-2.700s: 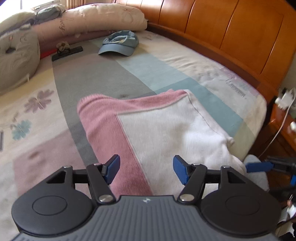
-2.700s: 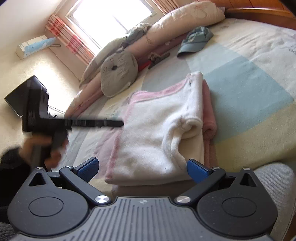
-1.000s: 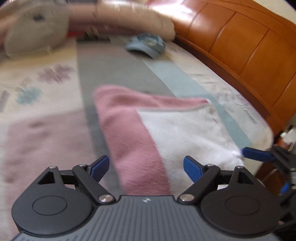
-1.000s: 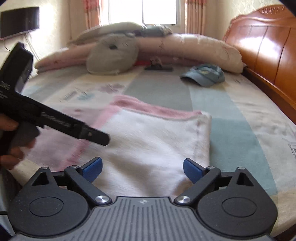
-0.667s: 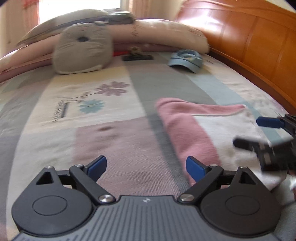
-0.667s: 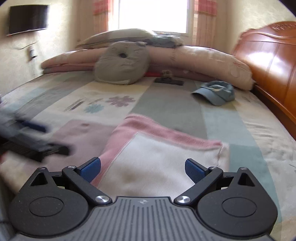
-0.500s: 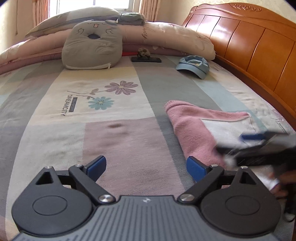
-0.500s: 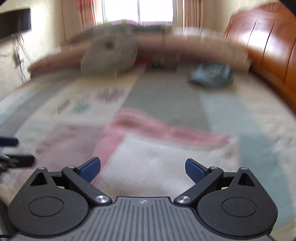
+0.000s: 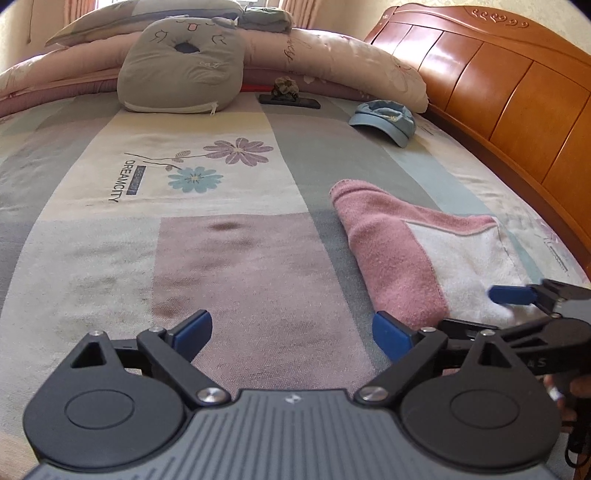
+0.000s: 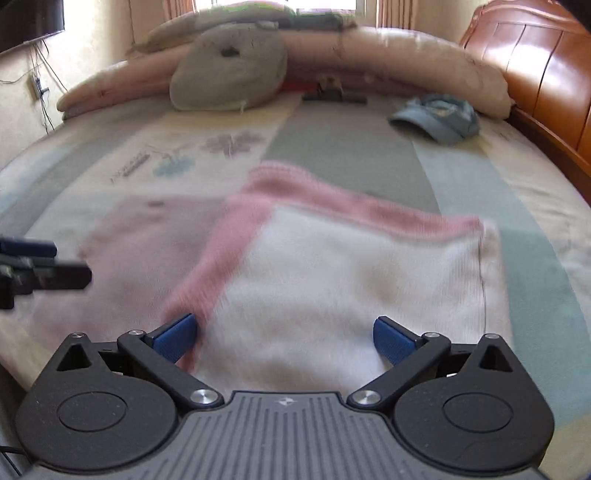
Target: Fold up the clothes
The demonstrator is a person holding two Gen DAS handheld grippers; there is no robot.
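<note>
Patchwork bed cover (image 9: 229, 258) is seen beneath a folded pink-and-white garment (image 10: 332, 280). Both the left gripper (image 9: 291, 330) and right gripper (image 10: 284, 338) are spread, empty. A wall-mounted screen (image 10: 29, 18) is shown only in the right view.

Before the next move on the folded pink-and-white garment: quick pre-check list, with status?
1. Left gripper open and empty: ok, jaws wide, over bare bedspread.
2. Right gripper open and empty: ok, jaws wide, over the near edge of the garment.
3. Garment lies flat, pink fold at its left side: ok.
4. Edges squared, layers aligned underneath: cannot tell, right wrist view is blurred.
5. Nothing lying on the garment: ok; blue cap and grey cushion sit well beyond it.
6. Grippers apart from each other: ok.
</note>
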